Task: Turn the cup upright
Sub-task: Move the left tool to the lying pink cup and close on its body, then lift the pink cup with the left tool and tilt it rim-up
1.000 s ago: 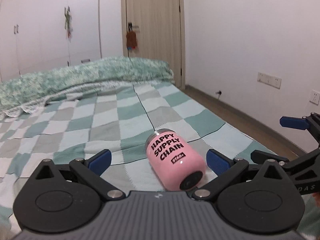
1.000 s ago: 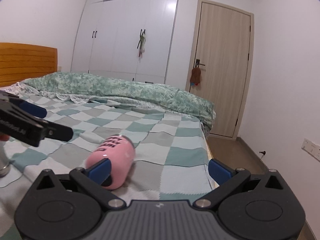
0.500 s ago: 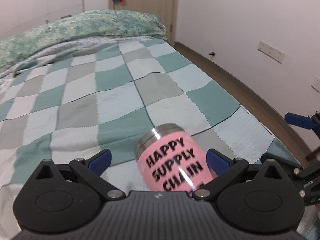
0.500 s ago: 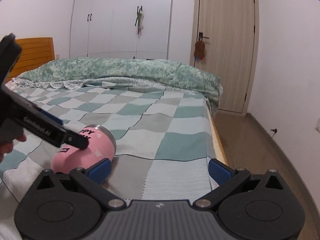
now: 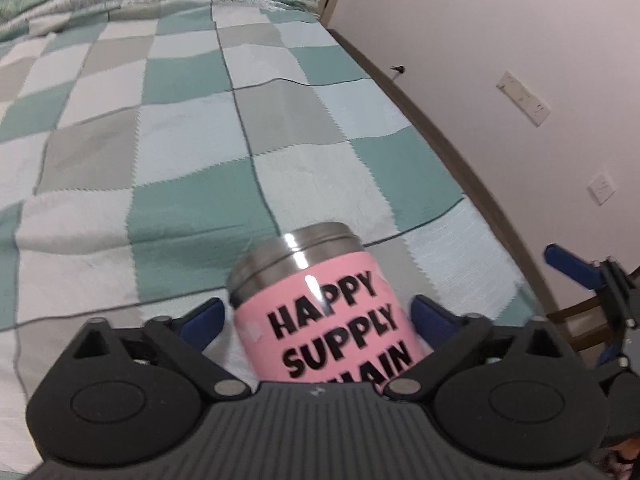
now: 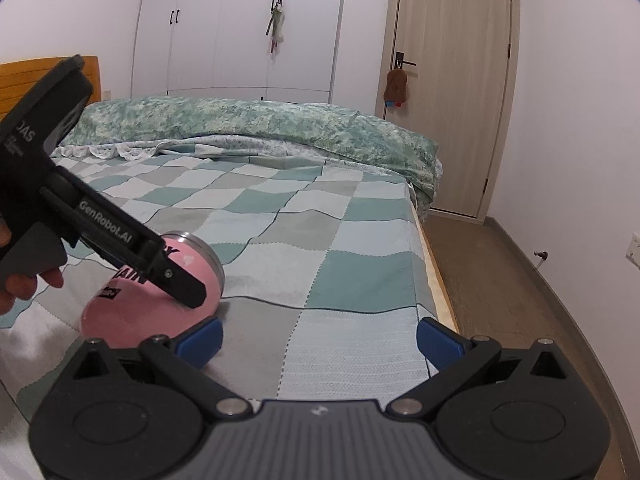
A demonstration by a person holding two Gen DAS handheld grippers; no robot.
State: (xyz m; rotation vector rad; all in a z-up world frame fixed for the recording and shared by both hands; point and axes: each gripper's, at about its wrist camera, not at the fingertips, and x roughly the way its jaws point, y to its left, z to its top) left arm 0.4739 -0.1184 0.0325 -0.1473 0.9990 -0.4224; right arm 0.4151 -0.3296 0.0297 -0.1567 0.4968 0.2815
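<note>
A pink cup (image 5: 332, 324) with a steel rim and black "HAPPY SUPPLY CHAIN" lettering lies on its side on the checked bedspread (image 5: 160, 140), rim pointing away. My left gripper (image 5: 316, 316) is open, with the cup between its blue fingertips; the right pad is close to the cup wall and there is a gap on the left. In the right wrist view the cup (image 6: 132, 304) lies at lower left with the left gripper (image 6: 188, 292) across it. My right gripper (image 6: 318, 338) is open and empty over the bedspread, to the right of the cup.
A green rumpled quilt (image 6: 260, 128) lies across the far end of the bed. The bed's right edge (image 6: 436, 280) drops to a brown floor (image 6: 500, 280). A door (image 6: 452, 92) and white wardrobes (image 6: 240, 28) stand beyond. Wall sockets (image 5: 524, 98) are on the right wall.
My left gripper has moved forward and down so the cup now sits between its fingertips. The right gripper has shifted slightly; the cup has stayed lying on its side.
</note>
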